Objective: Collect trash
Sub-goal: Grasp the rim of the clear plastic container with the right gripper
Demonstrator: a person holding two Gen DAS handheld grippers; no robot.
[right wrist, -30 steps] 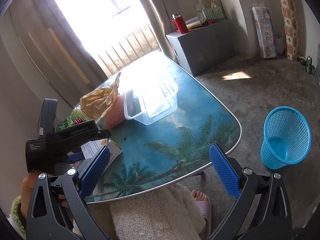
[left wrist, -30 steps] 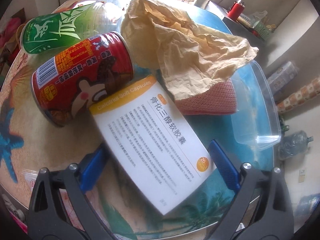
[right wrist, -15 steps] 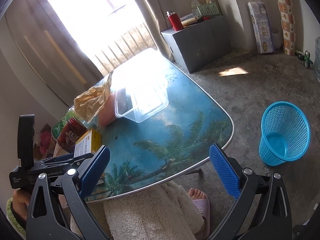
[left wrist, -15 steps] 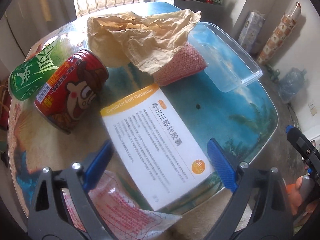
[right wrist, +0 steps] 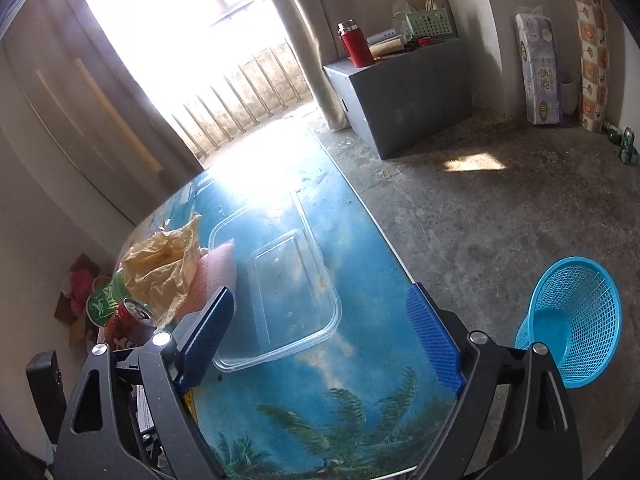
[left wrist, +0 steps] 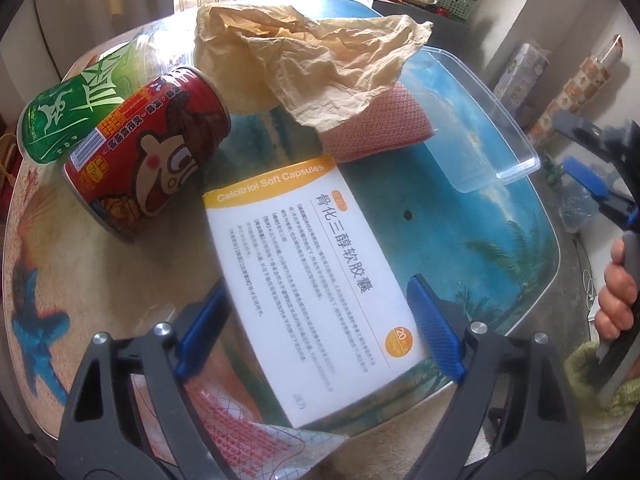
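My left gripper is open, its blue pads either side of a white and orange medicine box lying flat on the table. Behind the box lie a red can and a green can on their sides, crumpled brown paper and a pink mesh pad. A red-printed plastic wrapper lies under the box's near end. My right gripper is open and empty above a clear plastic container. A blue mesh wastebasket stands on the floor to the right.
The table has a palm-tree print and a metal rim. A grey cabinet with a red flask stands by the far wall. My right gripper also shows at the right edge of the left wrist view.
My left gripper has pulled back slightly and swung right, still straddling the box. My right gripper has moved left and forward over the clear container.
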